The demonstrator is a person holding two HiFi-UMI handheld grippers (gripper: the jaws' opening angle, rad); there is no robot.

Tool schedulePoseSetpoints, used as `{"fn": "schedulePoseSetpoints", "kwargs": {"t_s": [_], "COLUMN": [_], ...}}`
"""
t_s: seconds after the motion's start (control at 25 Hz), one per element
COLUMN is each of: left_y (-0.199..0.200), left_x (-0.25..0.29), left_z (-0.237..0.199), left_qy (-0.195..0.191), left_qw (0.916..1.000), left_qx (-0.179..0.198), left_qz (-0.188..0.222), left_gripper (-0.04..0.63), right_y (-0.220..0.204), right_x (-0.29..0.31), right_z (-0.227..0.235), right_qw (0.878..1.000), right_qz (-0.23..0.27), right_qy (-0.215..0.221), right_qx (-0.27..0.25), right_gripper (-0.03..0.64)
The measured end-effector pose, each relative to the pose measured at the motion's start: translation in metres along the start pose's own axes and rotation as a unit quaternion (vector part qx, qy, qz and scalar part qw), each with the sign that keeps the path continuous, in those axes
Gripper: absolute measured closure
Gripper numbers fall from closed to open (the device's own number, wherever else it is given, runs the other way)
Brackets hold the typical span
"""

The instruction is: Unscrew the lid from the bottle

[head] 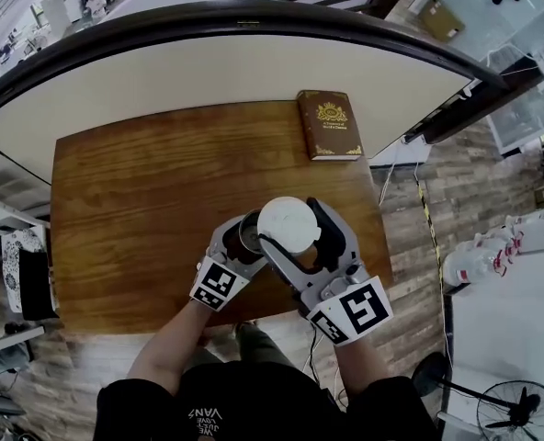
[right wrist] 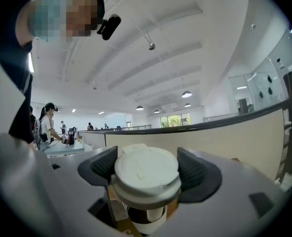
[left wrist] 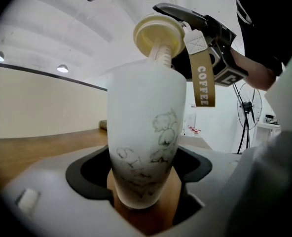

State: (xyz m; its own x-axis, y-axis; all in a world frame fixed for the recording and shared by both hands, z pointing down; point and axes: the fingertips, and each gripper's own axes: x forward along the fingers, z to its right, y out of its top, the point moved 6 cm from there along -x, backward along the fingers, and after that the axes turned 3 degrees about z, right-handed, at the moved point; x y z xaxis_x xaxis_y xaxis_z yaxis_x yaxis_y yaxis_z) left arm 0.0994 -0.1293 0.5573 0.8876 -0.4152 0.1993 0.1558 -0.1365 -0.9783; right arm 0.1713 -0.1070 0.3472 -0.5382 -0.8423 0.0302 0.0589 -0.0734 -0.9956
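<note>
Left gripper: jaws clamped on the lower body of the bottle, one dark pad pressed to each side.
Bottle: upright, frosted white with a faint line drawing. Its base sits just over the wooden table; whether it touches cannot be told.
Right gripper: jaws closed on the lid, with pads touching its rim on both sides.
Lid: raised above the bottle's mouth and tilted. A pale stem under it points down toward the opening.
Mouth: seen from the head view, the dark opening shows just left of the lid.
Strap: brown, printed COFFEE, hanging from the lid beside the bottle's shoulder.
Hands: both forearms reach forward from the body, grippers side by side near the table's front edge, marker cubes facing up.
Book: brown, lying flat at the far right of the table, well apart.
</note>
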Motion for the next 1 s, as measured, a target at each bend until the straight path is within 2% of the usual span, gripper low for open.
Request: {"fn": "schedulePoseSetpoints", "kwargs": {"t_s": [0.24, 0.4, 0.72, 1.0], "left_y": [0.001, 0.005, 0.030, 0.051], "left_x": [-0.006, -0.024, -0.087, -0.143], "left_z": [-0.003, -0.006, -0.010, -0.008], "left_qy": [-0.029, -0.035, -0.033, -0.034], "left_qw": [0.9995, 0.9993, 0.9991, 0.9984], "left_qx": [-0.011, -0.011, 0.003, 0.006], "left_qz": [-0.009, -0.001, 0.026, 0.045], "left_gripper": [0.224, 0.224, 0.224, 0.224], "right_y": [0.027, 0.035, 0.046, 0.039], "right_x": [-0.020, -0.032, -0.060, -0.071], "right_z": [-0.007, -0.013, -0.043, -0.083], "right_qw": [0.999, 0.997, 0.991, 0.987], "right_qz": [0.028, 0.044, 0.067, 0.070], "right_qy": [-0.036, -0.066, -0.116, -0.140], "right_qx": [0.004, 0.016, 0.028, 0.035], "right_gripper": [0.262, 0.262, 0.262, 0.262]}}
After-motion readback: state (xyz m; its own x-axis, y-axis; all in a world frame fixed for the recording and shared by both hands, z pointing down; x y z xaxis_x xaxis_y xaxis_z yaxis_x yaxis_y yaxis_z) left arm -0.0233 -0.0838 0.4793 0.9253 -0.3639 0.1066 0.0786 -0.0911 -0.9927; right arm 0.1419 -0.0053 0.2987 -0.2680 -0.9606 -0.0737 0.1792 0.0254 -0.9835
